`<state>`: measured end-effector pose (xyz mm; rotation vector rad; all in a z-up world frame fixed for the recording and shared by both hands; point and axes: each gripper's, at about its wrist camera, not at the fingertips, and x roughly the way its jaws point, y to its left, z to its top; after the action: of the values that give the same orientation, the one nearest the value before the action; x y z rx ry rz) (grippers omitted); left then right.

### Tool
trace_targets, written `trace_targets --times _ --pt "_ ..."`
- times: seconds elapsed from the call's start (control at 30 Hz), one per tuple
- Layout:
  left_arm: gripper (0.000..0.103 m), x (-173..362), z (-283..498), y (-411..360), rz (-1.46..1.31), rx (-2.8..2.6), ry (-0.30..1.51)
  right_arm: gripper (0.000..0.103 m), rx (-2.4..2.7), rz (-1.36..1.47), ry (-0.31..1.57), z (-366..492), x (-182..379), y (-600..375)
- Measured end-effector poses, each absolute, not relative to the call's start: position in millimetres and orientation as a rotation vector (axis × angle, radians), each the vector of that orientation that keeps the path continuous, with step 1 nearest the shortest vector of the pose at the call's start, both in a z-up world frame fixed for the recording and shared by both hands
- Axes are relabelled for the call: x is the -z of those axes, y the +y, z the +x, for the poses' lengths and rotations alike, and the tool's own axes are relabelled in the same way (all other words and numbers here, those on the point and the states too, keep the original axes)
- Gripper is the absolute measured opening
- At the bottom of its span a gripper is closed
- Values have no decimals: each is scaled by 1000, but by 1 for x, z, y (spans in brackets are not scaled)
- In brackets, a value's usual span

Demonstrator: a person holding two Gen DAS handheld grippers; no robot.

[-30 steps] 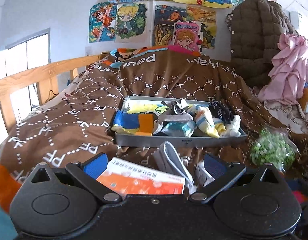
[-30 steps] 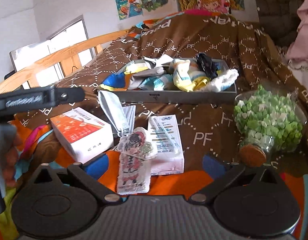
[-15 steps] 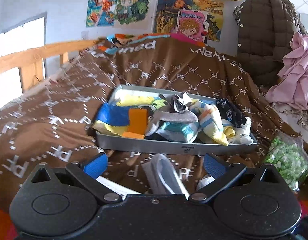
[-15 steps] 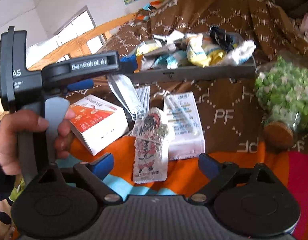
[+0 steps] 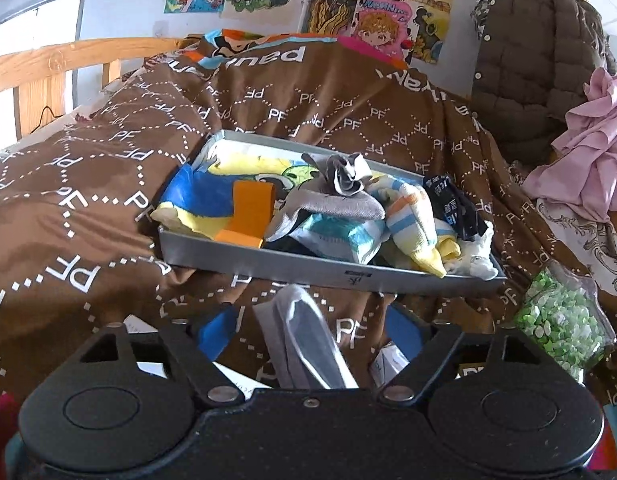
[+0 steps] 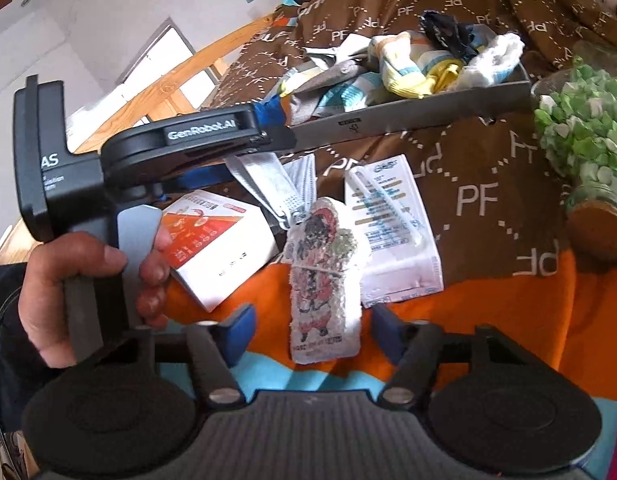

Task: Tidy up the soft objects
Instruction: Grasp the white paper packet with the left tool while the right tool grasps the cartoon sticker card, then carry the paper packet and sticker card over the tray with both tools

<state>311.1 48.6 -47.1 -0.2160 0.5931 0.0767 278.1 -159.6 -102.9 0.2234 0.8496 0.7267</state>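
Observation:
A grey tray point(image 5: 332, 276) on the brown bedspread holds several socks and cloths point(image 5: 336, 208); it also shows in the right wrist view point(image 6: 408, 116). A grey face mask point(image 5: 304, 340) lies in front of the tray, between the open fingers of my left gripper point(image 5: 308, 332). In the right wrist view the mask point(image 6: 268, 188) lies under the left gripper point(image 6: 212, 160). My right gripper point(image 6: 310, 322) is open above a flat printed cloth figure point(image 6: 322, 276), empty.
An orange and white box point(image 6: 212, 244) and a white packet point(image 6: 392, 232) lie beside the mask. A glass jar of green bits point(image 5: 560, 320) lies at the right. A wooden bed rail point(image 5: 48, 64) runs along the left. Pink cloth point(image 5: 588, 160) hangs at the right.
My left gripper has moved forward toward the tray, over the mask; the orange box has slid out of its view. My right gripper has dropped closer to the cloth figure.

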Motion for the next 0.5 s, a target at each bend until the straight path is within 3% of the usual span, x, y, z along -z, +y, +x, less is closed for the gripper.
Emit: trace_targets --times 0.17,0.3,0.5 --pt "62 47 311 51 -228 -87 609 43 -738 209 830 277 103 -156" --pt "40 47 311 51 -231 -85 624 25 -738 207 809 279 103 -155" --pt "18 46 309 50 -214 -70 624 12 -736 202 771 278 100 -155"
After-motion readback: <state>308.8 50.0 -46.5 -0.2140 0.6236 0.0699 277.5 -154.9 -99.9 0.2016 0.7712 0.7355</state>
